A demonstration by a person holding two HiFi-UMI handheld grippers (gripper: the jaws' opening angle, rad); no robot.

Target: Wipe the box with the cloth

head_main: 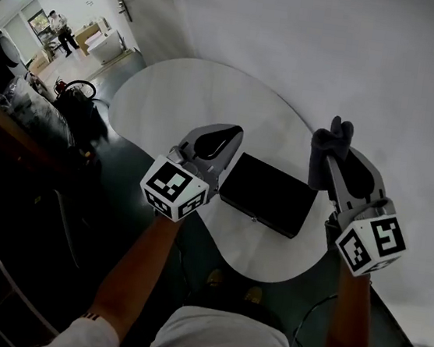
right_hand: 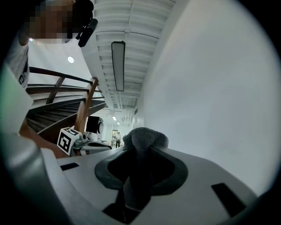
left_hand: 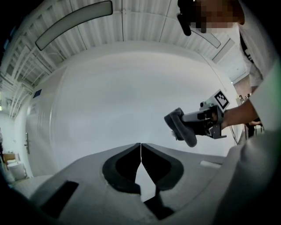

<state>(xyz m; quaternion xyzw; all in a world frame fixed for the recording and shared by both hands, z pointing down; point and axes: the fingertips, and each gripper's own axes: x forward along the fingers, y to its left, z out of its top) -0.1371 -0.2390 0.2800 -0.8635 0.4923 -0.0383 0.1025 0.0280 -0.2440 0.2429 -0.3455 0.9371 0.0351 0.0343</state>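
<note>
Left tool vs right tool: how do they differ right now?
The left tool has its jaws shut on nothing; the right tool is shut on a bunched dark grey cloth. In the head view, the left tool sits left of the flat black box, the right tool right of it. Both are grey with a marker cube.

Your white bench [head_main: 172, 92], a smooth top with a rounded, lobed outline, lies below your fingers, with dark grey floor [head_main: 125, 154] around it. Ahead of your left fingers [left_hand: 120, 169] rises a plain white wall [left_hand: 131, 88]; above it, a white ribbed ceiling [left_hand: 145, 22] carries a long strip light [left_hand: 73, 23]. To the left of your right fingers [right_hand: 169, 171], a brown wooden stair rail [right_hand: 85, 110] slants upward. Just beyond their tips, a brightly lit corridor [right_hand: 112, 127] runs away into the distance.
</note>
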